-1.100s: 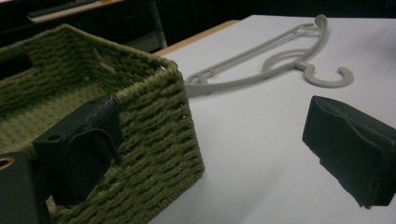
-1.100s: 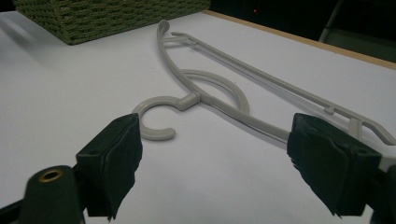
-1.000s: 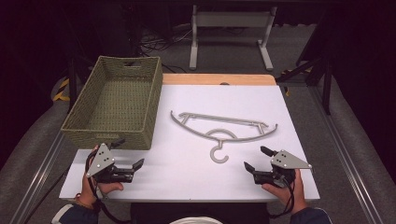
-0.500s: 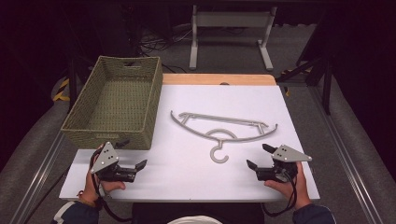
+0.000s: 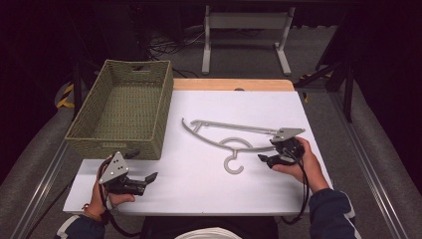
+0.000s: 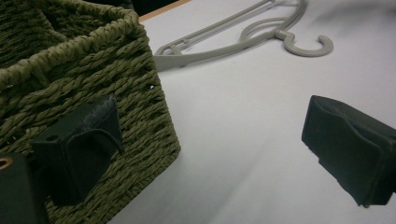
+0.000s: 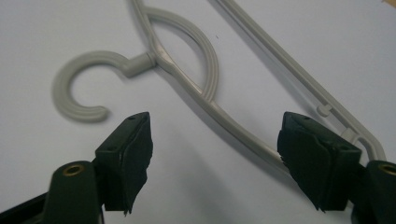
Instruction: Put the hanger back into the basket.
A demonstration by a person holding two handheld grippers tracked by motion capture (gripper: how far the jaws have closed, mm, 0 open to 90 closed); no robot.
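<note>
Taking the grey plastic clothes hanger [image 5: 234, 139] as the landmark, lying flat on the white tabletop [image 5: 199, 184], hook [image 5: 233, 165] turned toward the near edge.

Standing well to the left of the hanger: a green woven wicker basket [image 5: 119, 142], on the table's left side, its right wall near the hanger's left tip but apart from it.

Resting down and to the left of the hanger, just in front of the basket's near wall: the left gripper [image 5: 149, 177], held in the person's left hand [image 5: 107, 196], grey three-cornered plate on top, jaws pointing right toward the hanger. Showing in the left gripper view with jaws spread wide, nothing between them; left jaw sitting against the backdrop of the basket [image 6: 79, 93], whether touching or not cannot be told, hanger [image 6: 243, 35] lying well beyond on the white surface.

Hovering at the hanger's right end: the right gripper [image 5: 266, 159], gripped by the right hand [image 5: 303, 164], pointing left. Appearing in the right gripper view with jaws gaping apart, straddling the lower curved arm of the hanger [image 7: 233, 126]; hook [image 7: 81, 84] lying ahead and to the left of the left jaw, right jaw sitting by the arm's outer end. Not clamping anything; contact with the plastic cannot be told.
</note>
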